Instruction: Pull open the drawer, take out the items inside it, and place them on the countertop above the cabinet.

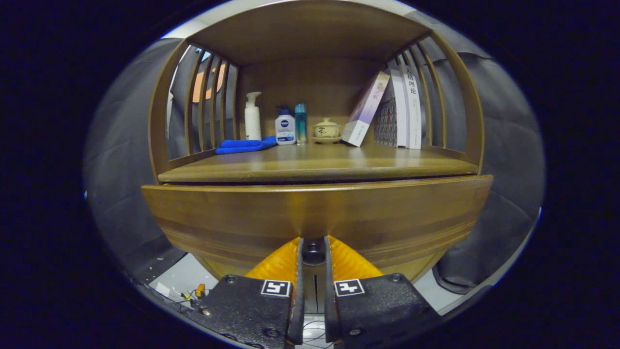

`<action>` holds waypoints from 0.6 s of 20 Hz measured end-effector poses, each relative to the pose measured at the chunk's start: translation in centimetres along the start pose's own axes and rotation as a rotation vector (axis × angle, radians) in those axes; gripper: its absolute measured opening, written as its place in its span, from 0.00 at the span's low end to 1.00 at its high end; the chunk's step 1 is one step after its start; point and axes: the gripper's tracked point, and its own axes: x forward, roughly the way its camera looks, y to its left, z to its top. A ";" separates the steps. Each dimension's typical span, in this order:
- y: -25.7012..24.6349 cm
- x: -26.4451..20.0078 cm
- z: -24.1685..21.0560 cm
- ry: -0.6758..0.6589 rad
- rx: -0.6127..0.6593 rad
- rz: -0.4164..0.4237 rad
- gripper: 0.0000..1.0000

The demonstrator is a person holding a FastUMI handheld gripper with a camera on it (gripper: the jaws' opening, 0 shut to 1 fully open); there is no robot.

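The drawer [315, 213] knob [314, 252] is held between the narrowly closed gripper [314, 254] fingers, at the drawer front's lower middle, straight ahead.

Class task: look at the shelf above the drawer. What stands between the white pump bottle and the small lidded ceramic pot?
In the gripper view, two bottles: a white, blue-capped lotion bottle and a slim teal bottle, side by side, between pump bottle and pot.

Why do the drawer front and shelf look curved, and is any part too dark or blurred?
Gripper view: fisheye bends the drawer front and countertop; the shelf items, such as the pump bottle and books, stay sharp; light is dim and warm; the knob between the gripper fingers is in shadow.
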 end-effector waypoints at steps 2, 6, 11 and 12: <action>-0.1 -0.8 -0.2 -0.006 -0.003 0.011 0.20; 0.0 -2.8 -1.0 -0.002 0.000 0.021 0.20; -0.2 -5.5 -2.1 0.014 -0.001 0.041 0.20; -0.2 -6.1 -2.3 0.014 0.002 0.047 0.20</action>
